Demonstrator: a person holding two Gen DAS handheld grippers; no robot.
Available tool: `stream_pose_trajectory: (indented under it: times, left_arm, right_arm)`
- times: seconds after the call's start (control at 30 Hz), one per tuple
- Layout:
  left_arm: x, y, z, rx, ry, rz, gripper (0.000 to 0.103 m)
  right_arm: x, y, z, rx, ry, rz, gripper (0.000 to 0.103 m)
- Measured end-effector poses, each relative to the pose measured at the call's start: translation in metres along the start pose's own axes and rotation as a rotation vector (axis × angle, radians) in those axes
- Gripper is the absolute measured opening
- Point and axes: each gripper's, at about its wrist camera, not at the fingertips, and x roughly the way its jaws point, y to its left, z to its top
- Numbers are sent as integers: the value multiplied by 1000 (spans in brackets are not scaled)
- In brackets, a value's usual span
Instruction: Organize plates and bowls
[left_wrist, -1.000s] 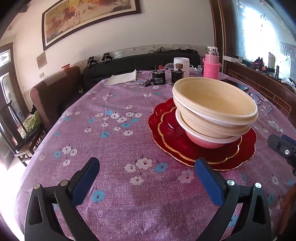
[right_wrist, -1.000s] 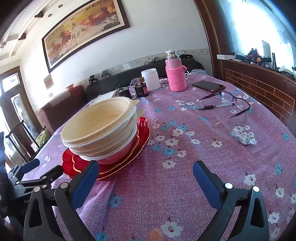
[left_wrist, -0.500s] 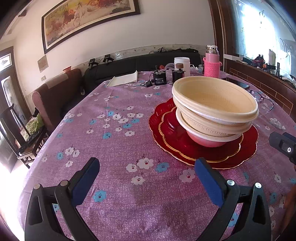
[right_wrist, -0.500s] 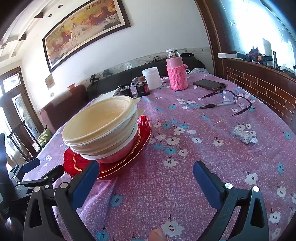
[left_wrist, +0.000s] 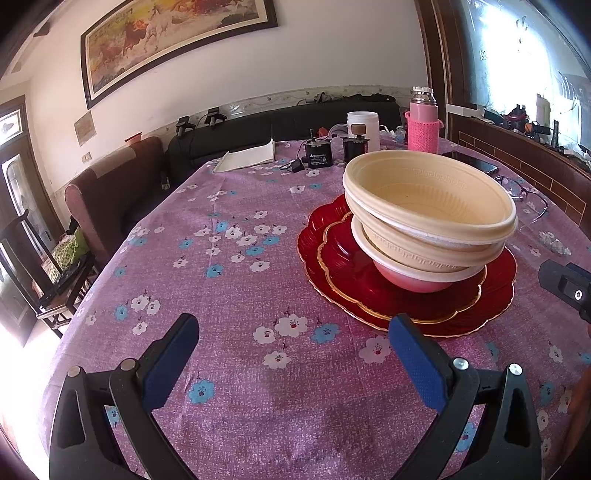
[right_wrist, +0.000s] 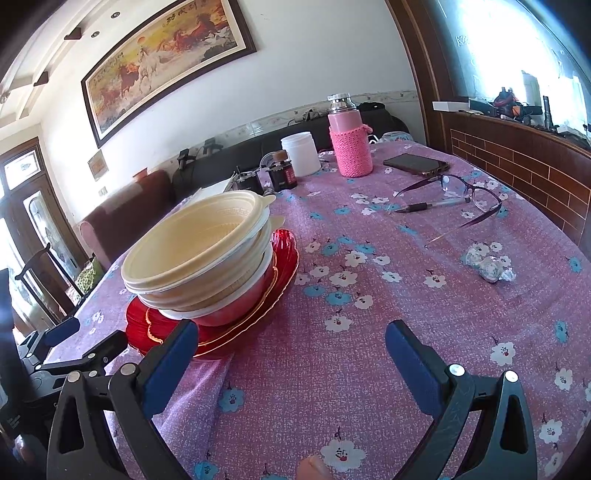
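The left claw (left_wrist: 293, 354) has drawn slightly back from the stacked bowls (left_wrist: 430, 210); the right claw (right_wrist: 291, 354) has tilted slightly upward. Nothing on the counter (left_wrist: 240, 280) has moved.

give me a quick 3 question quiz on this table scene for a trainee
1. True or false: the cream bowls are stacked on the red plates.
2. What is the left gripper holding? A) a bowl B) a plate C) nothing
3. Which object stands upright beside the white jar at the far end of the table?

Key
1. True; a pink bowl sits at the bottom of the bowl stack.
2. C; both it and the right gripper are open and empty.
3. The pink flask in a knitted sleeve.
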Motion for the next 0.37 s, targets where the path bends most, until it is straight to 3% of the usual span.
stream_pose_trajectory:
  times: [0.23, 0.37]
  left_arm:
    - [0, 1, 3, -11, 28, -79, 103]
    - [-7, 2, 2, -23, 8, -63, 103]
  right_arm:
    - [-1, -2, -1, 10, -1, -13, 102]
    - [-3, -5, -1, 26, -3, -19, 102]
